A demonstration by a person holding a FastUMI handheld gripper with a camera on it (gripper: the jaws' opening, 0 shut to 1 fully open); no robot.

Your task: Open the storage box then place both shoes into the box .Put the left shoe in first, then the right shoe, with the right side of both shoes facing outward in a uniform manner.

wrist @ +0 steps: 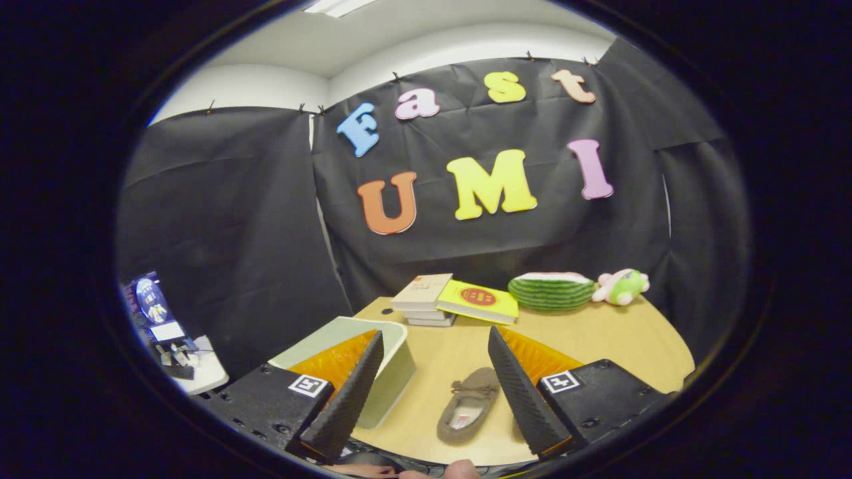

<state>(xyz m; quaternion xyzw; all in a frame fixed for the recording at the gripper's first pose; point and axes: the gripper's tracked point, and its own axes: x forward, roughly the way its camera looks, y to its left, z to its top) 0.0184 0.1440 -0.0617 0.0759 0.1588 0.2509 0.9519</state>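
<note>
The tongs (436,362) are held above the near edge of the desk (599,346), tilted a little upward toward the booth wall, fingers spread wide with nothing gripped. A brown shoe (469,406) lies on the desk between the fingers, close to the near edge. The pale green storage box (393,372) sits at the desk's left edge, partly behind the left finger, its lid down. At the far edge lie stacked books (426,299), a yellow book (479,301), a watermelon cushion (551,291) and a plush toy (622,286).
</note>
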